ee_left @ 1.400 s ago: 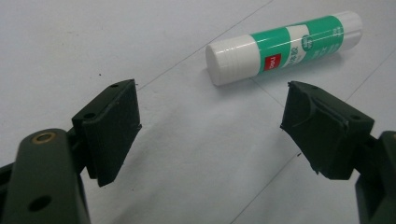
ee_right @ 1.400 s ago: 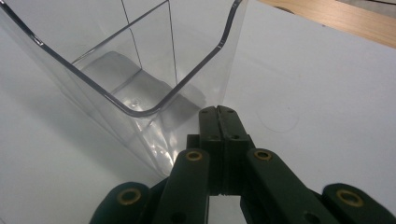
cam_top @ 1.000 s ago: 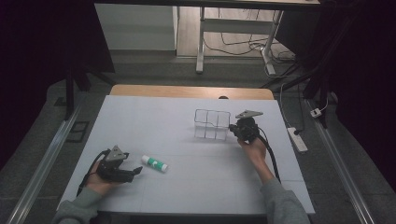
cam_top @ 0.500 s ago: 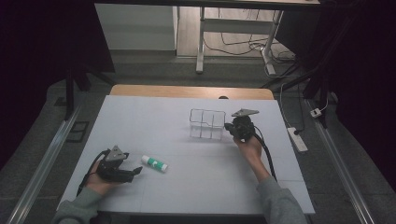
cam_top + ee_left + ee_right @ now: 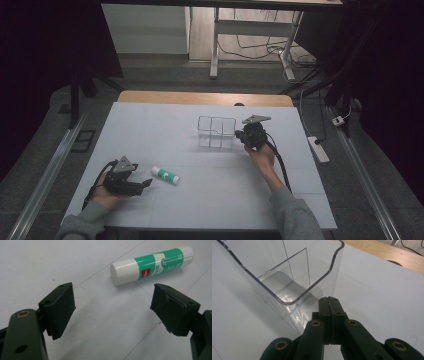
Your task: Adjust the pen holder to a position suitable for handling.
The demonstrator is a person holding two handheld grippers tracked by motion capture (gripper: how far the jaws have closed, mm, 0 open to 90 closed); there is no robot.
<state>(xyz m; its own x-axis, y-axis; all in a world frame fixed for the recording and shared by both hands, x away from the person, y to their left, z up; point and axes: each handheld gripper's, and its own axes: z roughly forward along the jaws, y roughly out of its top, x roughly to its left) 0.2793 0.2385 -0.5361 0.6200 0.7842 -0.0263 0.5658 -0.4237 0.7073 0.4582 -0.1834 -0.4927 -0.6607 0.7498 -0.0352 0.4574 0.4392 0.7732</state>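
Dark surroundings enclose the scene in the high view, with a grey floor, a white cabinet and the legs of a metal frame seen beyond the far edge. Cables lie on the floor at the far right, and a white power strip (image 5: 318,149) is seen on the floor just right of the bench. A metal rail (image 5: 46,182) runs along the floor on the left side.

A white bench (image 5: 210,195) takes up the middle of the scene, and a strip of wooden top (image 5: 205,98) is exposed along its far edge. Thin seam lines are visible across the white surface.

A clear plastic organiser (image 5: 216,132), divided into compartments, stands upright on the far middle part of the bench. In the right gripper view its rounded corner wall (image 5: 312,287) is seen just beyond the tongs, and the compartment inside looks empty.

The right tongs (image 5: 245,136) are held by a hand at the right side of the organiser, right against its wall. In the right gripper view the two black jaws are pressed flat together with no gap; nothing can be made out between them.

The left tongs (image 5: 145,183) are held low over the near left part of the bench, and their jaws are spread wide apart with nothing between them.

A glue stick (image 5: 165,175), white with a green label, lies on its side on the bench just right of the left tongs. In the left gripper view the glue stick (image 5: 152,265) lies just beyond the spread jaws, apart from both.
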